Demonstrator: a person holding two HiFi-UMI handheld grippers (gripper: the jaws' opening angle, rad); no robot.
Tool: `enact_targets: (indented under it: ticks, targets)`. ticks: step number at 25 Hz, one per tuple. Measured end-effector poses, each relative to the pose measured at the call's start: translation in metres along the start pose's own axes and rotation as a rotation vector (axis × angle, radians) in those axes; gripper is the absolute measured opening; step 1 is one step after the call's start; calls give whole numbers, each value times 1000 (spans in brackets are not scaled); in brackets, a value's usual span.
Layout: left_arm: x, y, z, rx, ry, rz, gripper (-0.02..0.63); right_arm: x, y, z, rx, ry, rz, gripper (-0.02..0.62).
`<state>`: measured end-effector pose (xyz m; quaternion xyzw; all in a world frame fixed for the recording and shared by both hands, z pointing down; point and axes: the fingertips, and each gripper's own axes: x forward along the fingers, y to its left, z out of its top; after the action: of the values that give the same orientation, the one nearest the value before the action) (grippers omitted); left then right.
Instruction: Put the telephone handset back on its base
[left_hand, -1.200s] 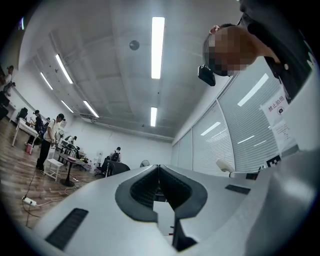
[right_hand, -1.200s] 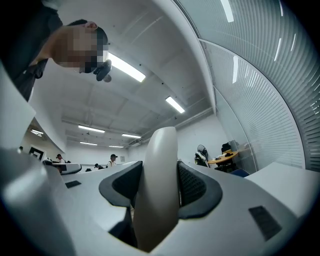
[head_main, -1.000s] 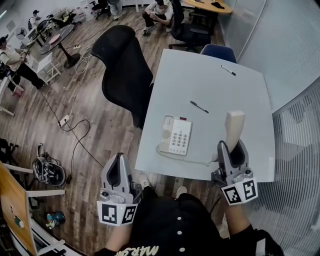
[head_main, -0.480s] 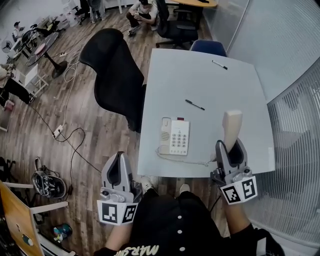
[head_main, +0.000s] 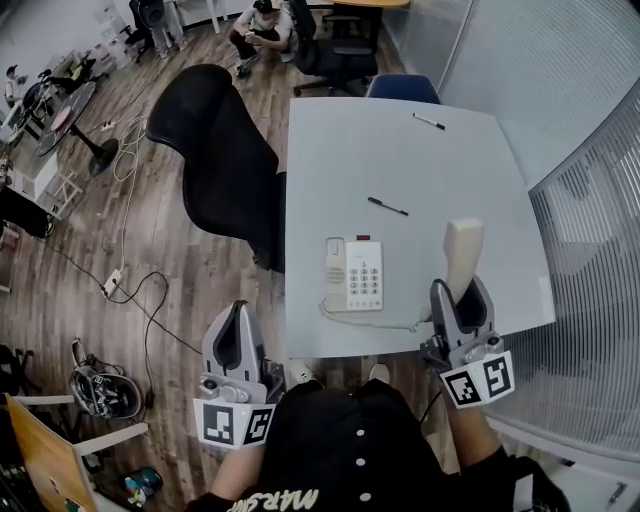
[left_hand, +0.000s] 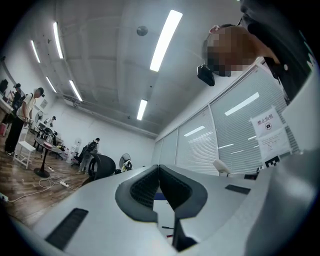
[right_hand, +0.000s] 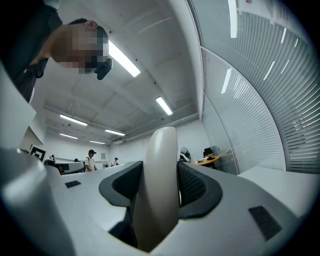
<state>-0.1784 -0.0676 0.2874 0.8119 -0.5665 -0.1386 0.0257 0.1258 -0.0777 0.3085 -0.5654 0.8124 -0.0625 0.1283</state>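
My right gripper (head_main: 463, 298) sits at the lower right of the head view. Its fingers are clamped on the lower end of the cream plastic telephone handset (head_main: 466, 248), which sticks out past the jaws over the right part of the pale grey square table (head_main: 420, 165). In the right gripper view the handset fills the gap between the black ribbed pads (right_hand: 197, 185).

The cream push-button telephone base (head_main: 354, 273) lies near the table's lower edge, to the left of the handset and apart from it. A coiled cream cord (head_main: 375, 321) runs from the base toward the right gripper.

My left gripper (head_main: 238, 318) hangs at the lower left, off the table and over the wooden plank floor (head_main: 150, 260), with its fingers together on nothing.

One black pen (head_main: 387, 206) lies just above the base and another (head_main: 429, 121) lies near the table's top edge. A black office chair (head_main: 225, 160) stands to the left of the table.
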Motion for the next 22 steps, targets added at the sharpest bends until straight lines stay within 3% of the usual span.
enact_targets:
  ticks: [22]
  targets:
    - [12,49,-12,-67,81,-156,15,-8,50,-21,-10,19,-168,233]
